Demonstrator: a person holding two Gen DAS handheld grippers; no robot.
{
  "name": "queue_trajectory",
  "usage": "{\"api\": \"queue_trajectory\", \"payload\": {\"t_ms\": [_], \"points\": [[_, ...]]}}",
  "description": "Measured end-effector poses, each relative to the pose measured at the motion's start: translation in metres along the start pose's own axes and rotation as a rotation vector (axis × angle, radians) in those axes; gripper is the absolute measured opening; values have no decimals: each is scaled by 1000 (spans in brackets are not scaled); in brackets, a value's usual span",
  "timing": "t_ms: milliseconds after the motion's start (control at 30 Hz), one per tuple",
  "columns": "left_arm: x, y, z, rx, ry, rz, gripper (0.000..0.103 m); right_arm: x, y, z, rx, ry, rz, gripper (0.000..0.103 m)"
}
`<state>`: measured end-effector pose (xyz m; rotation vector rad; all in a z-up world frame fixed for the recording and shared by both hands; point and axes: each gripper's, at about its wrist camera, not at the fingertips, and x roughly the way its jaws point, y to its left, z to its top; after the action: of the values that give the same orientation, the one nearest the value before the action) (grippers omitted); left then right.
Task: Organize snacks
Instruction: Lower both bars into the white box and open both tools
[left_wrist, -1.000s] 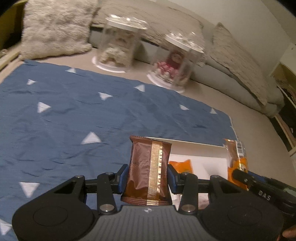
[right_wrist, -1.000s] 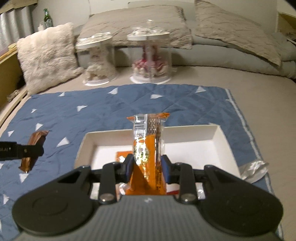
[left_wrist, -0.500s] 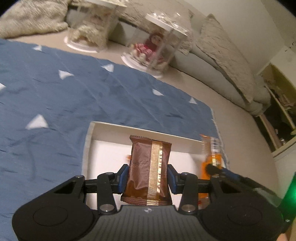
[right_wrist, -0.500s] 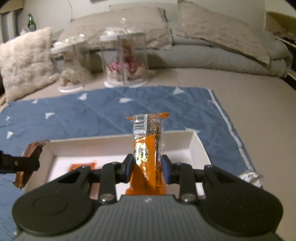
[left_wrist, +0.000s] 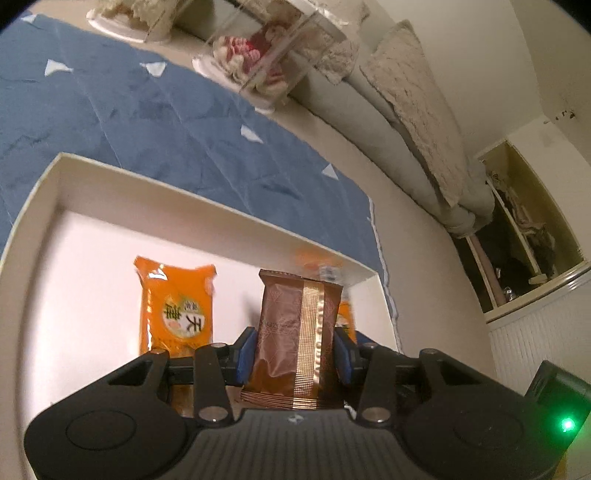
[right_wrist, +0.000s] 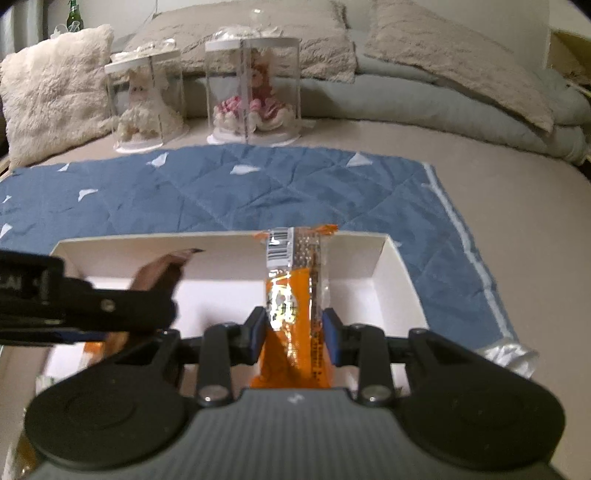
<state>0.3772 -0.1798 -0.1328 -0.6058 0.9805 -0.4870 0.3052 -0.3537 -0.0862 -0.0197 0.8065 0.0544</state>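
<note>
both jaws clamp packets over the white box (right_wrist: 391, 258): left gripper (left_wrist: 293, 354) the brown packet (left_wrist: 295, 332), right gripper (right_wrist: 293, 334) an orange one (right_wrist: 295, 295); crowded together, they could collide on release.

Left gripper (left_wrist: 293, 356) with the brown packet (left_wrist: 295, 339) moves from above the blue quilt (left_wrist: 147, 122) to over the white box (left_wrist: 92, 240), now tilted lower beside the flat orange packet (left_wrist: 175, 306). Right gripper (right_wrist: 294, 330) drops closer to the box with its orange bar (right_wrist: 295, 306). Left gripper now crosses the right view, formerly at its edge.
</note>
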Motion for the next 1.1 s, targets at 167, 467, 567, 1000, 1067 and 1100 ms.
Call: {"api": "queue_trajectory", "payload": {"t_ms": [167,467,567,1000,1067,1100], "points": [[2,0,-1,14,-4,18,45,1,-1,-5,-29,62,29,39],[-1,-1,2,1,-16,40,65,-5,-18,2,128,53,22,42],[-5,-4,2,13,-11,55,65,-9,-21,0,134,59,17,42],[-37,-14,-2,109,-19,133,65,-16,-22,-8,116,184,-31,39],[-38,-13,-1,109,-18,135,65,-12,-20,-11,100,195,-23,24],[-38,-12,-1,109,-17,135,65,-11,-18,-10,89,193,-23,18]]}}
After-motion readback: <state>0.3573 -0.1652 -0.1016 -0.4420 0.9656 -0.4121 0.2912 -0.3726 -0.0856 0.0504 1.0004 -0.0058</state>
